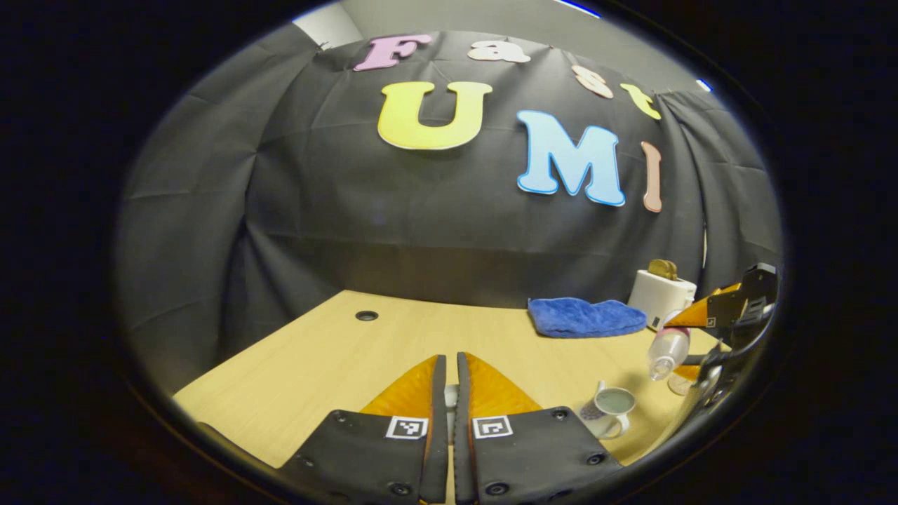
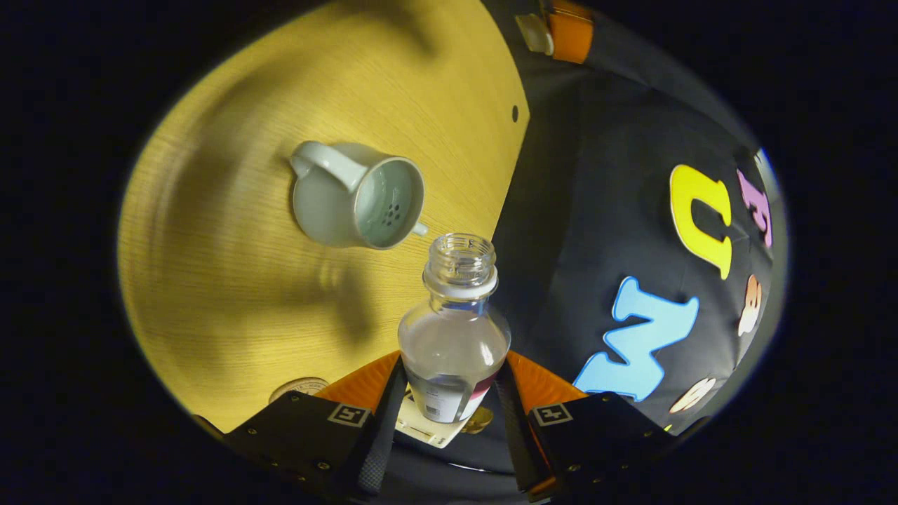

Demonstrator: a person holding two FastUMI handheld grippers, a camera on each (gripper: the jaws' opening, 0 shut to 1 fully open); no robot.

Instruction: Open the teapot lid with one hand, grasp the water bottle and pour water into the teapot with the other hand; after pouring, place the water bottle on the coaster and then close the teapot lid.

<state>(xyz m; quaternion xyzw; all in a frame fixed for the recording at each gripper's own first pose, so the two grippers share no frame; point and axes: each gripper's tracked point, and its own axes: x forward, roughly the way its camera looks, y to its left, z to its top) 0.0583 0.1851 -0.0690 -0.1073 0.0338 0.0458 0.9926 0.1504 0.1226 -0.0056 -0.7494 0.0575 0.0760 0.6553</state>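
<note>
From my left gripper view, wide bare table (image 1: 330,351) ahead and left, open passage there. Right side crowded: teapot (image 1: 609,410) near, blue cloth (image 1: 586,317) and white toaster (image 1: 659,296) behind it, right gripper (image 1: 691,344) with tilted water bottle (image 1: 665,353) hanging over the teapot.

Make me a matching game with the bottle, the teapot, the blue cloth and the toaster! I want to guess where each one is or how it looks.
Things:
1. water bottle
2. teapot
3. blue cloth
4. toaster

Clues:
A. lying crumpled on the table near the wall
B. lid off, open at the top
C. held tilted between the right gripper's fingers, no cap
D. white, standing beside the cloth

Pairs: 1-C, 2-B, 3-A, 4-D
</note>
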